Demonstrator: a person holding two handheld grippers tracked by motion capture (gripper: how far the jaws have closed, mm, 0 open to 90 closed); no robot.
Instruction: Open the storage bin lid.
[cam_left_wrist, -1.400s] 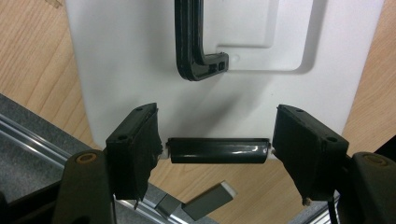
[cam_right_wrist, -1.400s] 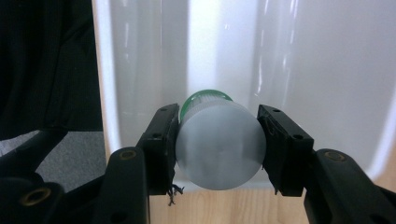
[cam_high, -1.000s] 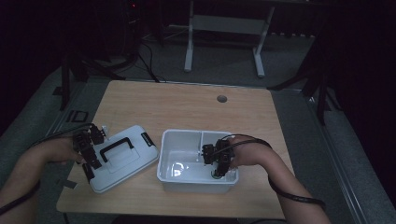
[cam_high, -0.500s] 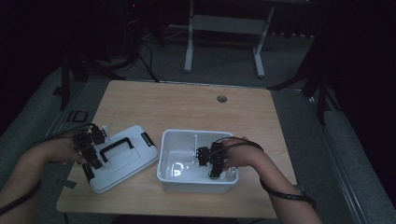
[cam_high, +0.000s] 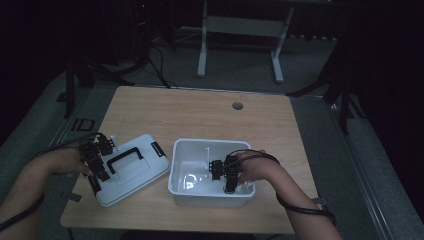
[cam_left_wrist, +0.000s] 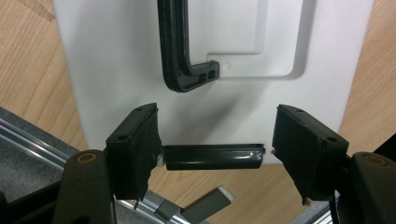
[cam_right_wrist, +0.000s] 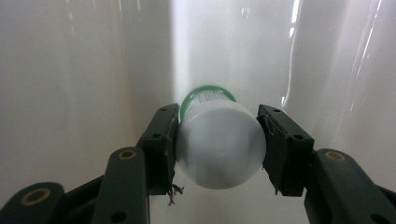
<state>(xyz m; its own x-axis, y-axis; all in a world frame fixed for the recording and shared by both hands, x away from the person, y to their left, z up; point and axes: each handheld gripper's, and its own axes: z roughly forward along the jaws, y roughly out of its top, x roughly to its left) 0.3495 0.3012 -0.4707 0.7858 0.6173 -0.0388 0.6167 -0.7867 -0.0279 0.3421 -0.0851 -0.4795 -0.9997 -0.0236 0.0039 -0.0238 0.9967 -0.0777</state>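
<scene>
Inside the white bin (cam_high: 185, 165) at the table's near edge, the right gripper (cam_high: 229, 186) pinches a white bottle (cam_right_wrist: 218, 148) with a green-rimmed label. Left of the bin, the left gripper (cam_high: 95, 167) straddles a black latch (cam_left_wrist: 214, 156) on the lid (cam_high: 137, 172), jaws touching its ends.

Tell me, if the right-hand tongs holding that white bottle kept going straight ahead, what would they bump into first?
Most likely the glossy inner surface of the white plastic bin, which lies right ahead of the right tongs. The white green-capped bottle clamped between them would probably touch it first, though depth is hard to judge.
</scene>
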